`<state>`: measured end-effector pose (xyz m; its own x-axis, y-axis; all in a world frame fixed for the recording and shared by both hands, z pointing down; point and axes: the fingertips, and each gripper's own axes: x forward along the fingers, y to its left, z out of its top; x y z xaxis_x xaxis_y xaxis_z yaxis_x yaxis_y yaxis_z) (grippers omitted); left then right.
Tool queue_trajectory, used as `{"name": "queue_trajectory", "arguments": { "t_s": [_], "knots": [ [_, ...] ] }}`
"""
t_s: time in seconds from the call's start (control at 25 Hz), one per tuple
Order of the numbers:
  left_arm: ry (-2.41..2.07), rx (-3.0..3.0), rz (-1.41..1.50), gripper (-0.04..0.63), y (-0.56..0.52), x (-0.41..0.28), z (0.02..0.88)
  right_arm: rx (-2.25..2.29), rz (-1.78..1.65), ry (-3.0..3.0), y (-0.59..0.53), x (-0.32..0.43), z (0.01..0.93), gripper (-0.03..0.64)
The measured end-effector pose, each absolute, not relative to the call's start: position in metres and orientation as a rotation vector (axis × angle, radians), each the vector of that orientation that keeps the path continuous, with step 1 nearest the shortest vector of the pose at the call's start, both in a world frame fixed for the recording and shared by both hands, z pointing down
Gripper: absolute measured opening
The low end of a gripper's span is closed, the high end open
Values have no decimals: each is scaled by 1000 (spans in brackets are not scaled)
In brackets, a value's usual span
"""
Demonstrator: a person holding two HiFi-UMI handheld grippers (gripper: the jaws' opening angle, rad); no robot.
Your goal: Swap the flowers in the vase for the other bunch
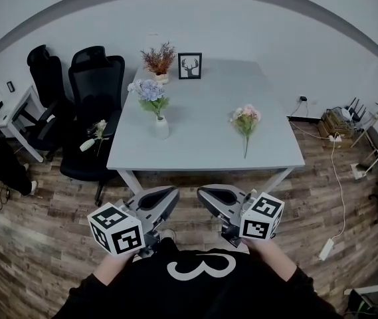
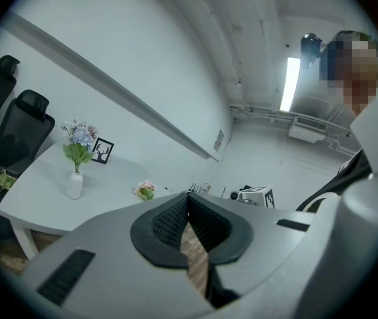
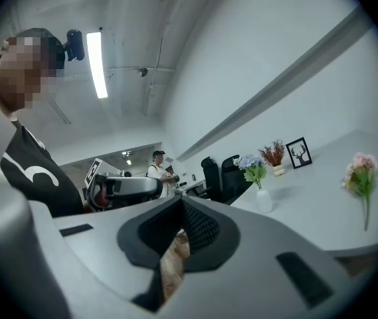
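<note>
1. the white vase (image 1: 161, 127) stands upright on the grey table (image 1: 202, 148), with a blue-and-white bunch (image 1: 149, 92) sitting in it, stems down and heads up
2. a pink bunch (image 1: 245, 120) lies flat on the tabletop, well apart from the vase on its right as the head view shows it; stem end points toward the person (image 1: 195, 284), and it touches nothing else
3. a third small bunch (image 1: 94, 135) lies on the seat of a black chair (image 1: 95, 92), off the table to the left of the vase; no telling whether it's part of the job
4. behind the vase, at the table's far edge, sit a pot of dried reddish stems (image 1: 159, 60) and a framed deer picture (image 1: 190, 65); neither looks involved
5. left gripper (image 1: 155, 203): jaws pressed together on nothing, just wood floor (image 2: 192, 258) showing through the slit below the tips; it hangs close to the person's body, well short of the vase
6. right gripper (image 1: 220, 199): same deal, pads squeezed together and empty; also on the near side of the table, far from the vase
7. progress-wise the scene fits two readings; either the blue-and-white bunch is the one due to come out and the pink one due to go in, or the pink one is the bunch that came out and the blue-and-white one is the replacement, job done; empty grippers held away from the vase suit both, so what's left hangs on which bunch counts as "the other"
</note>
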<state>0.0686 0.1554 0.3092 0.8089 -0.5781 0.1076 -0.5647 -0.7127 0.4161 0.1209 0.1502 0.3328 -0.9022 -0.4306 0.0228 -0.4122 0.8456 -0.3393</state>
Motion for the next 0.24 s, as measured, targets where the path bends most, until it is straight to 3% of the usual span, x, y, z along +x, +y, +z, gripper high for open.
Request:
{"name": "queue_trajectory", "arguments": {
  "t_s": [0.24],
  "knots": [
    [-868, 2553, -35, 11, 157, 68, 312, -671, -522, 2970, 152, 122, 335, 6]
  ]
}}
